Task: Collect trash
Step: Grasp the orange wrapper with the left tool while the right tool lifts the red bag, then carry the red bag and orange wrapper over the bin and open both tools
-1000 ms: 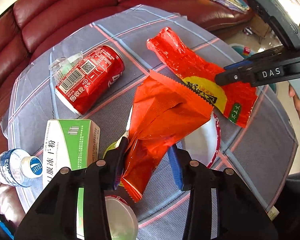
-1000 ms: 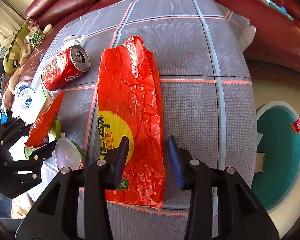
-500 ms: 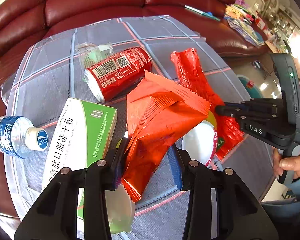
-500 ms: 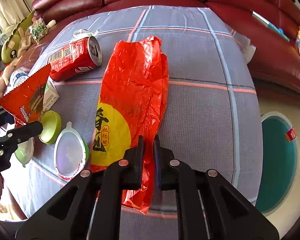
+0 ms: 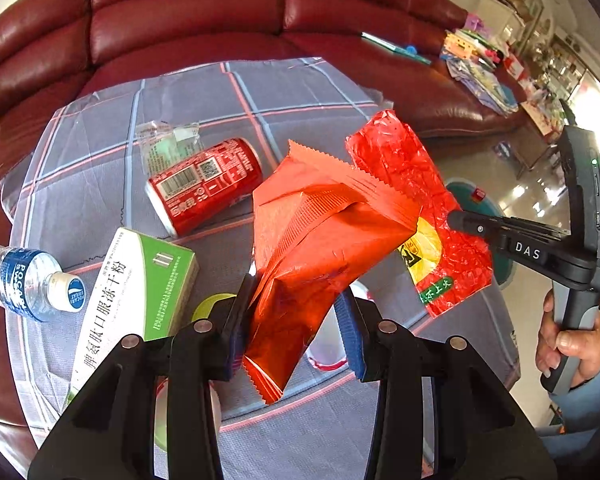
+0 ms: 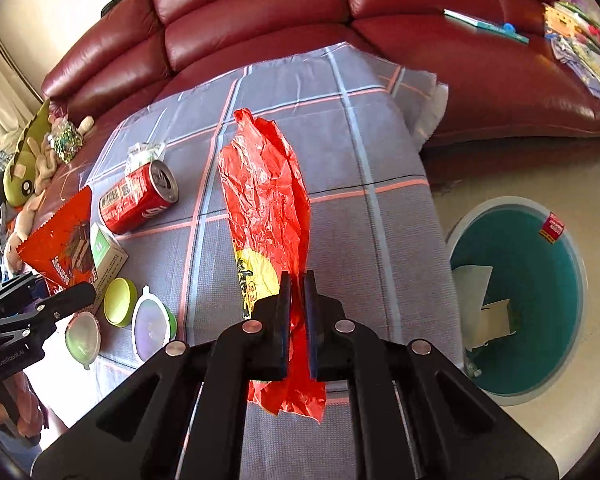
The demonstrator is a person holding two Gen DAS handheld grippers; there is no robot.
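Observation:
My left gripper (image 5: 296, 312) is shut on an orange snack wrapper (image 5: 320, 248) and holds it above the table; the wrapper also shows in the right wrist view (image 6: 60, 240). My right gripper (image 6: 297, 288) is shut on a long red plastic bag (image 6: 268, 200) with a yellow label and lifts its near end off the cloth. The red bag (image 5: 432, 208) also shows in the left wrist view, pinched by the right gripper (image 5: 456, 220). A teal trash bin (image 6: 520, 300) with paper inside stands on the floor to the right of the table.
On the grey checked tablecloth (image 6: 360, 120) lie a red soda can (image 5: 204, 184), a clear wrapper (image 5: 168, 144), a green and white box (image 5: 132, 292), a water bottle (image 5: 24, 280) and several round lids (image 6: 152, 324). A red leather sofa (image 5: 180, 20) curves behind.
My right gripper has closed on the red bag and raised its near end. My left gripper has lifted the orange wrapper higher, still holding it.

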